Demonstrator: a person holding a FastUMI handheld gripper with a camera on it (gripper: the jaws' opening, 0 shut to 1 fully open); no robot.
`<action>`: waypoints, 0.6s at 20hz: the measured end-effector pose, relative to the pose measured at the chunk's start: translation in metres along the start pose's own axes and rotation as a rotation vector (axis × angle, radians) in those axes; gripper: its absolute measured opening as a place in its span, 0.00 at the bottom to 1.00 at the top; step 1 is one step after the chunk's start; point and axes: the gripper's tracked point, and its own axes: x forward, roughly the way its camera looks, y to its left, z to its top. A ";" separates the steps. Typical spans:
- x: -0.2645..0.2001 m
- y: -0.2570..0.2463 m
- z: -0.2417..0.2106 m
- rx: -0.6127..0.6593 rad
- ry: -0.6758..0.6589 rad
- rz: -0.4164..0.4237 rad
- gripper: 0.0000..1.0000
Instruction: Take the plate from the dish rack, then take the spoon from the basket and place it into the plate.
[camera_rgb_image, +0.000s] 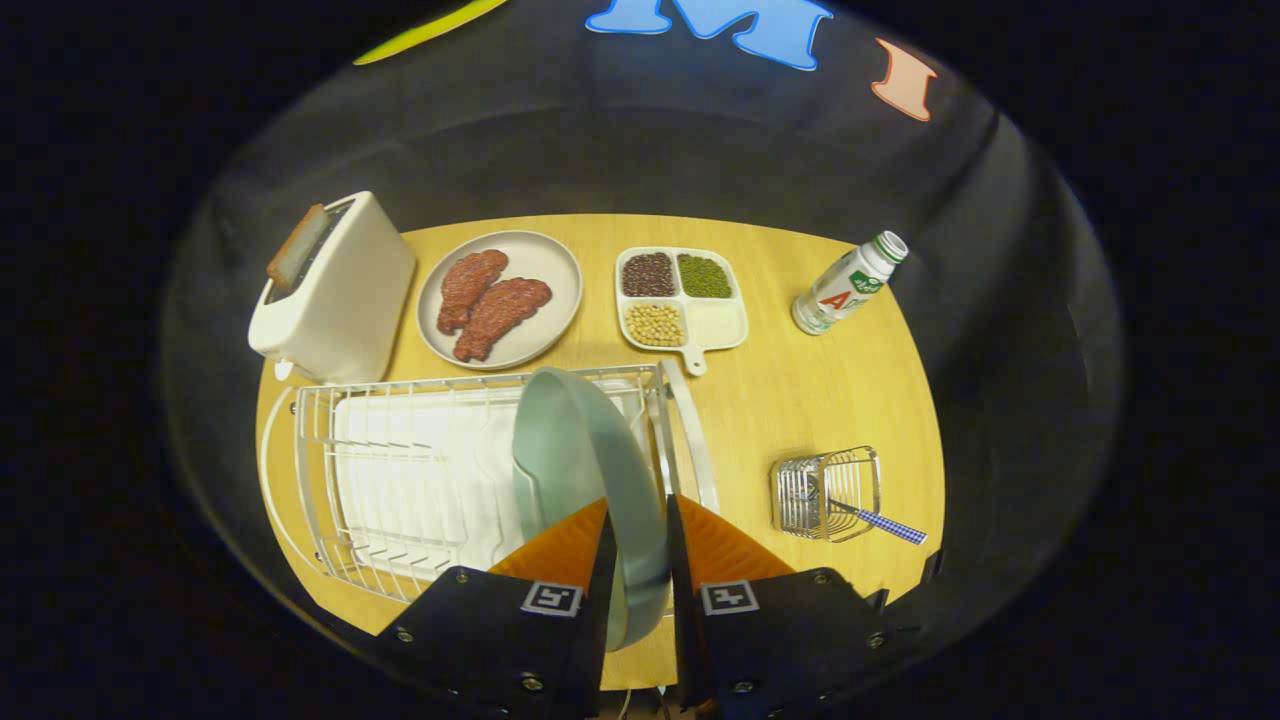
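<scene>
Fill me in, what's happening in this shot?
A hand-held gripper has its two fingers closed on the rim of a pale green plate, which stands on edge at the right end of the white wire dish rack. The spoon is not yet touched: it sits in the small wire basket to the right of the rack, handle poking out. Beyond the rack are a toaster, a plate of meat, a divided tray of beans and a bottle.

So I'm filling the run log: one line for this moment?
gripper: shut on pale green plate | plate: upright in white wire dish rack | blue-checked-handled spoon: in wire basket
</scene>
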 end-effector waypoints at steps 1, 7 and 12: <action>-0.002 0.003 0.002 0.012 -0.005 0.000 0.21; -0.010 0.013 0.003 -0.037 -0.024 -0.087 0.15; -0.027 0.018 0.011 -0.101 -0.060 -0.188 0.15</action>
